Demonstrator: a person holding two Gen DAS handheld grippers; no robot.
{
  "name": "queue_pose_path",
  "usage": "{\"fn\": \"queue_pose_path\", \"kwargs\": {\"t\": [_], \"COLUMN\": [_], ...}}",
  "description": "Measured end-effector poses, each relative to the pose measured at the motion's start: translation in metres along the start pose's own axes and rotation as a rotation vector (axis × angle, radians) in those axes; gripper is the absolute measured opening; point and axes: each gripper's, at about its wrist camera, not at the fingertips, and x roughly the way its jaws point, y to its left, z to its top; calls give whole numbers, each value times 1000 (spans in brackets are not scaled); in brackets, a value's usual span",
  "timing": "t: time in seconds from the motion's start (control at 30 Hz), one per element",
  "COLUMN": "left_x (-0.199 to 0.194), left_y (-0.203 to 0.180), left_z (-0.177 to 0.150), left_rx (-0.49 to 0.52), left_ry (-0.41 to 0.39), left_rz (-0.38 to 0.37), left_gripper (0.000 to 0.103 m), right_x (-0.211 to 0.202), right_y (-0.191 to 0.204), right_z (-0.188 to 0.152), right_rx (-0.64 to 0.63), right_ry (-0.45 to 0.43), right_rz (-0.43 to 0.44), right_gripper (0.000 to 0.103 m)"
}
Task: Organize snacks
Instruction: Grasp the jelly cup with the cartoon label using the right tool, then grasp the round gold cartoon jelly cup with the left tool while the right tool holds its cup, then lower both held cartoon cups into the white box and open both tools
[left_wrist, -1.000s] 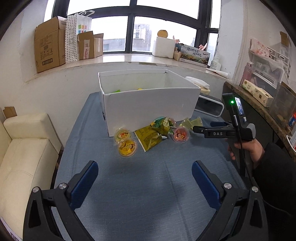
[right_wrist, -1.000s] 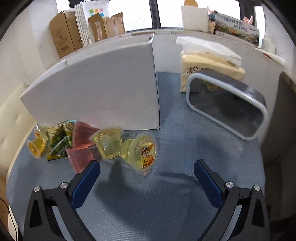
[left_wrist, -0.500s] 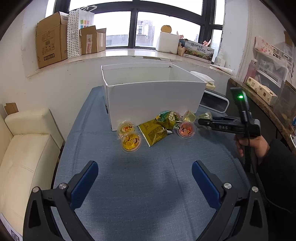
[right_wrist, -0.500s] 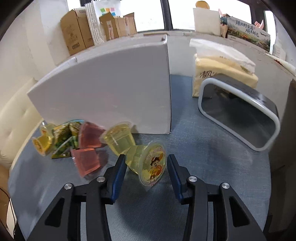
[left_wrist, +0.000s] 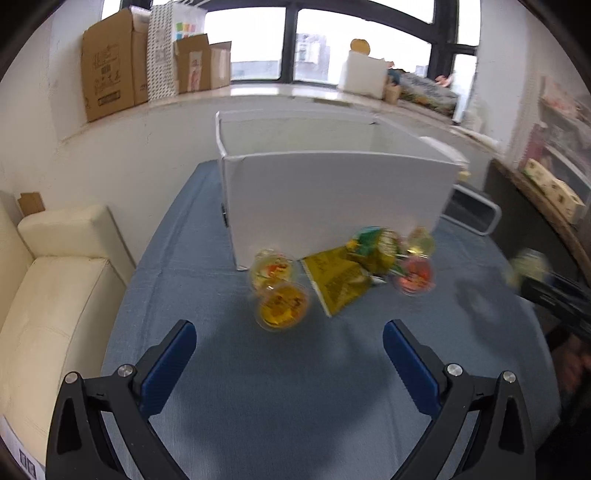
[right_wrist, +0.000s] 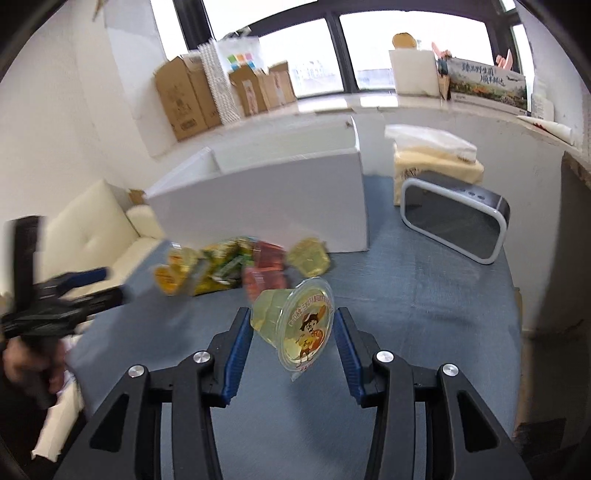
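Ahead of both tools stands the white box (left_wrist: 332, 199), open-topped and by far the largest thing on the blue bench (left_wrist: 280, 406); from these low angles only its bare inner walls show, so I cannot tell what, if anything, lies inside. It looks like stiff, light card, likely to slide if bumped. To the right of the right tool (right_wrist: 293, 328) a grey-rimmed clock-like device (right_wrist: 454, 229) stands well apart, with a tissue pack (right_wrist: 436, 158) behind it. Between the box front and the tools lies the snack heap: a yellow foil packet (left_wrist: 340, 284) and a green packet (left_wrist: 373, 243), both soft and crinkly, best pinched by a flat edge, and small jelly cups, an orange one (left_wrist: 282, 306) nearest the left tool (left_wrist: 288, 343), a red one (left_wrist: 413, 277) further right. The left tool hangs over bare cloth with its jaws wide apart and nothing between them. The right tool's jaws are closed in on a pale yellow jelly cup (right_wrist: 295, 325), which is lifted off the bench and tilted with its printed foil lid facing the camera. The cup seems light, with thin plastic walls that are smooth and slippery; the taper could let it squirt out, so a hold across the body just under the rim looks safest, with gentle pressure to spare the lid seal.
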Motion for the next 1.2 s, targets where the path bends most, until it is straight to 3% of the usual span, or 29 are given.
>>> {"fn": "queue_pose_path", "kwargs": {"t": [0.27, 0.33, 0.4, 0.57, 0.83, 1.0, 1.2], "left_x": [64, 70, 72, 56, -9, -42, -45], "left_y": [9, 5, 3, 4, 0, -9, -16], "left_z": [12, 12, 10, 4, 12, 44, 101], "left_rx": [-49, -32, -19, -11, 0, 9, 48], "left_ry": [92, 100, 114, 74, -43, -135, -211], "left_rz": [84, 116, 96, 49, -70, -131, -128], "left_gripper": [99, 70, 49, 49, 49, 49, 49], "right_x": [-37, -38, -40, -40, -36, -24, -8], "right_y": [24, 27, 29, 30, 38, 46, 40], "right_z": [-21, -25, -30, -32, -23, 7, 72], "right_rx": [5, 7, 4, 7, 1, -24, -24], "right_ry": [-35, -28, -24, -21, -27, -46, -132], "right_rz": [47, 52, 51, 51, 75, 83, 53], "right_gripper": [49, 49, 49, 49, 49, 49, 49]}}
